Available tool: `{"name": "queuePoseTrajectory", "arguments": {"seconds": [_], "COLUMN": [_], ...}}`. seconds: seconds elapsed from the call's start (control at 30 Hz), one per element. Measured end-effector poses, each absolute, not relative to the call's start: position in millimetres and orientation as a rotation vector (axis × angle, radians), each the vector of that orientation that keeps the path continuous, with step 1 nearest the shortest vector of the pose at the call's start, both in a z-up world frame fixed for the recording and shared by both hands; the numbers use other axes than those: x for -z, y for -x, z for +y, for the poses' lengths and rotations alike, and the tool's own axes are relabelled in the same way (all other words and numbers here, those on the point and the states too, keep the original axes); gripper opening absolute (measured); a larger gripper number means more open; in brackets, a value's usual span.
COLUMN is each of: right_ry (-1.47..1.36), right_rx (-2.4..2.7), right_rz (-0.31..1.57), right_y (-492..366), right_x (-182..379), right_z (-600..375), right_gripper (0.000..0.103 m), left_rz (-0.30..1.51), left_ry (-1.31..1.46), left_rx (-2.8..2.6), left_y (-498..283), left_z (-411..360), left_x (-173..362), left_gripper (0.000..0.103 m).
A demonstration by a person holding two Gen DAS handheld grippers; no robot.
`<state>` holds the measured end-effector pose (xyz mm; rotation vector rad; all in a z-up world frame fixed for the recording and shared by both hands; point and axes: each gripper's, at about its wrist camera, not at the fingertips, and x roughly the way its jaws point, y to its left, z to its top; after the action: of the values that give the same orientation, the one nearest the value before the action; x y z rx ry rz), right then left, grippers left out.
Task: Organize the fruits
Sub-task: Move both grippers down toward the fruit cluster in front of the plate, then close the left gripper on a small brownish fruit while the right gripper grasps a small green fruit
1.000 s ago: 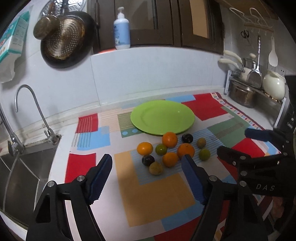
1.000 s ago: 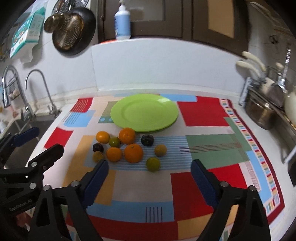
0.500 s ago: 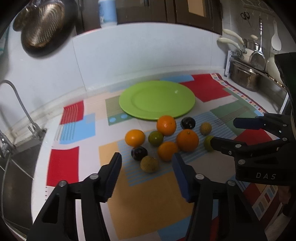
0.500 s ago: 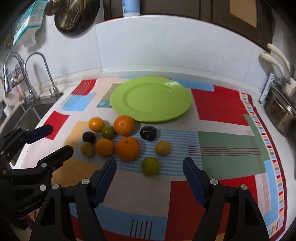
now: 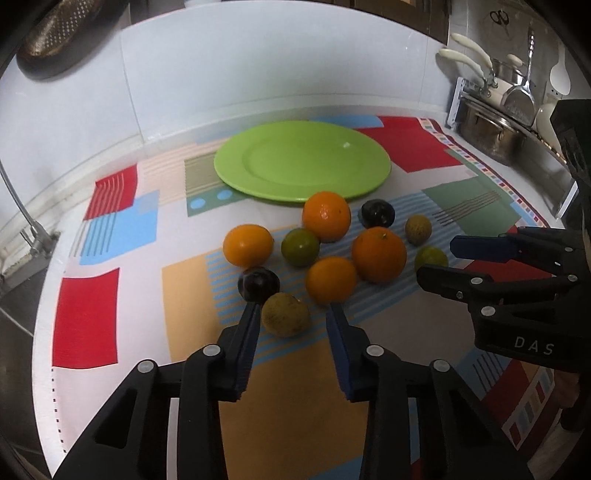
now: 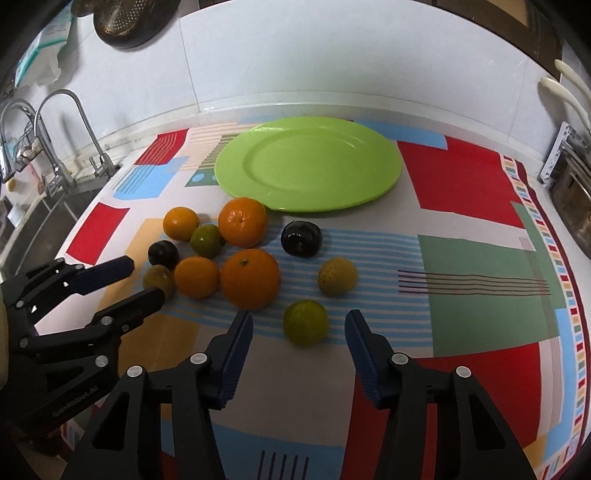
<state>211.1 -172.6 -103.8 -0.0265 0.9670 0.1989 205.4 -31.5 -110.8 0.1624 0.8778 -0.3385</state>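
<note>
A green plate (image 5: 303, 162) (image 6: 308, 164) sits empty at the back of a patchwork mat. Several fruits lie loose in front of it: oranges (image 5: 378, 254) (image 6: 250, 278), dark plums (image 5: 377, 213) (image 6: 301, 238), green limes and brownish-yellow fruits. My left gripper (image 5: 291, 308) is open, its jaws on either side of a brownish-yellow fruit (image 5: 285, 314), not touching it. My right gripper (image 6: 299, 321) is open, its jaws on either side of a green lime (image 6: 305, 322). Each gripper also shows in the other's view (image 5: 439, 262) (image 6: 142, 278).
A sink with taps (image 6: 55, 122) lies to the left of the mat. A rack with a steel pot (image 5: 487, 133) and utensils stands at the right. A white tiled wall (image 5: 280, 66) runs behind the plate. A pan (image 6: 125, 22) hangs on it.
Both grippers have moved forward and down toward the fruit. Each now stands around one fruit. The left jaws have narrowed. The fruits have not moved.
</note>
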Motion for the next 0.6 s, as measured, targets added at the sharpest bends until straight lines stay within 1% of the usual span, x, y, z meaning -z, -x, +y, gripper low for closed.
{"name": "queuePoseTrajectory", "arguments": {"seconds": [0.17, 0.3, 0.37, 0.43, 0.6], "right_ry": [0.022, 0.024, 0.026, 0.027, 0.019], "right_rx": [-0.204, -0.206, -0.204, -0.203, -0.206], "right_rz": [0.986, 0.988, 0.986, 0.990, 0.993], "right_y": [-215.0, -216.6, -217.2, -217.9, -217.8], "right_x": [109.1, 110.5, 110.5, 111.5, 111.7], "right_z": [-173.5, -173.4, -173.9, -174.7, -176.0], "right_gripper": [0.043, 0.039, 0.037, 0.031, 0.030], "left_rz": [0.896, 0.898, 0.898, 0.898, 0.893], "left_ry": [-0.150, -0.153, -0.152, -0.151, -0.155], "left_rx": [0.333, 0.327, 0.327, 0.329, 0.331], "left_y": [-210.5, -213.4, -214.2, -214.6, -212.7], "left_z": [-29.8, -30.7, -30.7, -30.5, -30.8], "left_x": [116.5, 118.5, 118.9, 119.0, 116.4], "left_gripper": [0.036, 0.030, 0.030, 0.030, 0.030]}}
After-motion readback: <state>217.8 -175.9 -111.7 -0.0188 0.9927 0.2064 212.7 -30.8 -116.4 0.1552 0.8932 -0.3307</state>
